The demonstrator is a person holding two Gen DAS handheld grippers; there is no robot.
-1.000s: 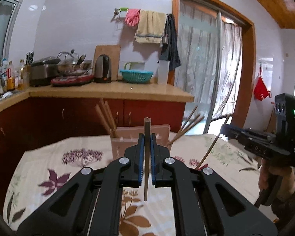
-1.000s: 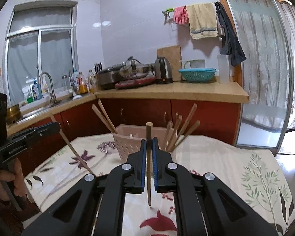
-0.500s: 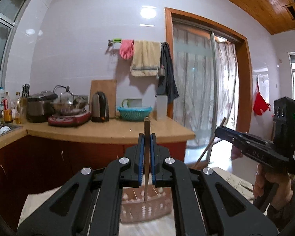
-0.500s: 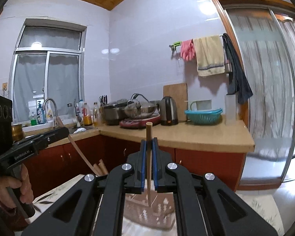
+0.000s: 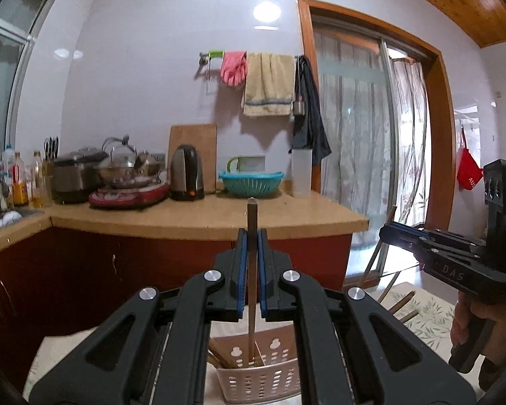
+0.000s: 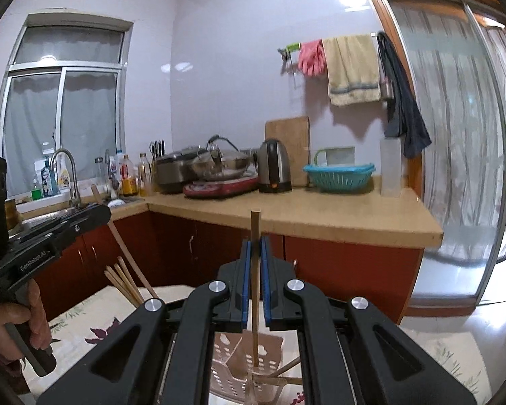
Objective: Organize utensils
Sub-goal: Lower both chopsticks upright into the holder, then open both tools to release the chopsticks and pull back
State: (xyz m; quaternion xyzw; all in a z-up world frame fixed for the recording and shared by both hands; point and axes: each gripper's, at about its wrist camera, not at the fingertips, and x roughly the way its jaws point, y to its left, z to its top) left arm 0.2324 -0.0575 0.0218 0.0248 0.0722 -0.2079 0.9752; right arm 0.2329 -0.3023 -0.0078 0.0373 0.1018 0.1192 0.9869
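Note:
My left gripper [image 5: 252,236] is shut on a wooden chopstick [image 5: 252,290] held upright, its lower tip inside the pink perforated utensil basket [image 5: 259,379], which holds several other chopsticks. My right gripper [image 6: 255,246] is shut on another wooden chopstick [image 6: 255,290], also upright, its lower end reaching into the same basket [image 6: 249,354] from the other side. Each gripper shows in the other's view: the right one [image 5: 388,233] at the right edge, the left one [image 6: 103,211] at the left edge. Both hang above the basket.
The basket stands on a table with a floral cloth [image 6: 94,324]. Behind is a kitchen counter [image 5: 202,217] with a kettle [image 5: 186,172], pots, bottles and a teal colander [image 5: 250,184]. A sliding glass door [image 5: 361,155] is at the right.
Both grippers rose and tilted up from level with the basket to above it. The chopstick tips now point down into the basket.

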